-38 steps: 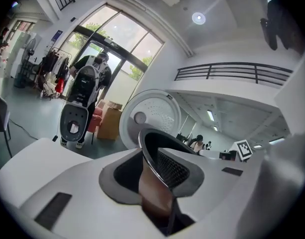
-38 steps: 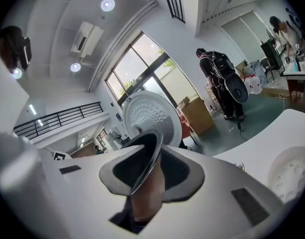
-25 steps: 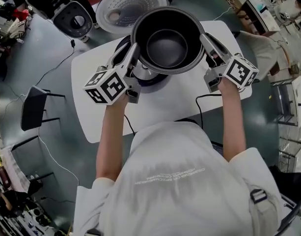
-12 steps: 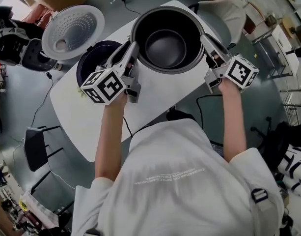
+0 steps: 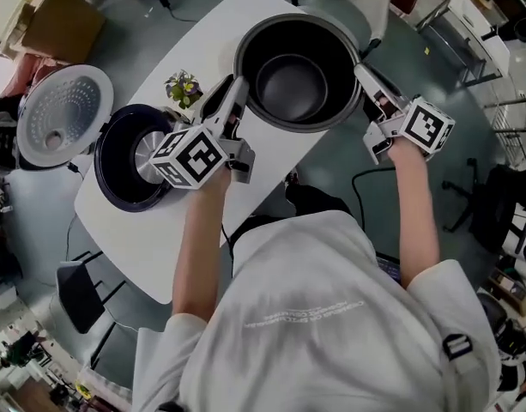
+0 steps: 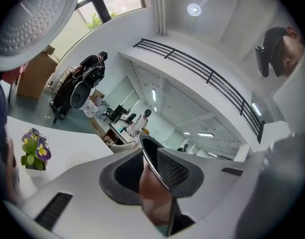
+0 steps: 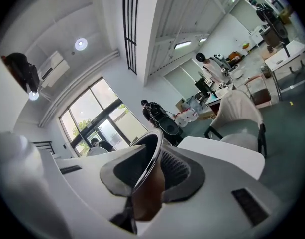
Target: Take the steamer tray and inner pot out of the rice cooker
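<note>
Swung the pot (image 5: 293,80) well clear of the cooker (image 5: 129,157) with left gripper (image 5: 237,88) and right gripper (image 5: 362,71) clamped on its rim, just needs setting down

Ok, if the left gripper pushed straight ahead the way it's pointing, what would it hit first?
The inner pot. The left gripper has its jaws clamped on the pot's rim, so going straight on would press into the pot's wall. What lies beyond the pot is hard to judge.
</note>
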Tool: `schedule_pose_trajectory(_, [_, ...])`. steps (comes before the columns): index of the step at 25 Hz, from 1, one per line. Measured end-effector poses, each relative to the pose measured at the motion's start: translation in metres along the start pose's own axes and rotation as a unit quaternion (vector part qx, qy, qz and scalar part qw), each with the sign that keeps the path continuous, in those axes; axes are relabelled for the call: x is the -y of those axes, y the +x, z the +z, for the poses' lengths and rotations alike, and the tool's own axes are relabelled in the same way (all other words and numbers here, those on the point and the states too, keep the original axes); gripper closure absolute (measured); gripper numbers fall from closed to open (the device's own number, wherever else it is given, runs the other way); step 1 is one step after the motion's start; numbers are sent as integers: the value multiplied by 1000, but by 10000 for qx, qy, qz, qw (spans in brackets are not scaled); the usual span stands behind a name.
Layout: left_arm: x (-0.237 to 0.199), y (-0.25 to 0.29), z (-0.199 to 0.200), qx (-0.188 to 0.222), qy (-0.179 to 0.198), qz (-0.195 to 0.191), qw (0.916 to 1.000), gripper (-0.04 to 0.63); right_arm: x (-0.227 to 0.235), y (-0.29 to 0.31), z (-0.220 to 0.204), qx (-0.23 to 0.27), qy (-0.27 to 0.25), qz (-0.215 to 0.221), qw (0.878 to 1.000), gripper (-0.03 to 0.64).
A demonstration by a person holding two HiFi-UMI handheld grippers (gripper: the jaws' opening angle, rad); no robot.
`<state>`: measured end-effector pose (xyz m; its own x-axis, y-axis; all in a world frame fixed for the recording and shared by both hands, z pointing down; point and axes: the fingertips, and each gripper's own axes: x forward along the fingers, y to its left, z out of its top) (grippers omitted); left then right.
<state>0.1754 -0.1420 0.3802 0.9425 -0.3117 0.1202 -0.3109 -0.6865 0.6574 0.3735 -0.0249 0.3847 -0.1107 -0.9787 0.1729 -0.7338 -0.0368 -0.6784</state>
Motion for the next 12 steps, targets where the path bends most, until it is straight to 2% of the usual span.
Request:
schedule_pose_trajectory(7, [4, 75, -51, -355, -261, -231, 9988, 505, 82, -25, 17, 52, 266, -322, 9991, 528])
schedule_pose_trajectory(12, [-2, 124, -82, -600, -391, -101, 9974, 505, 138, -33, 18, 74, 586, -549, 9967, 528])
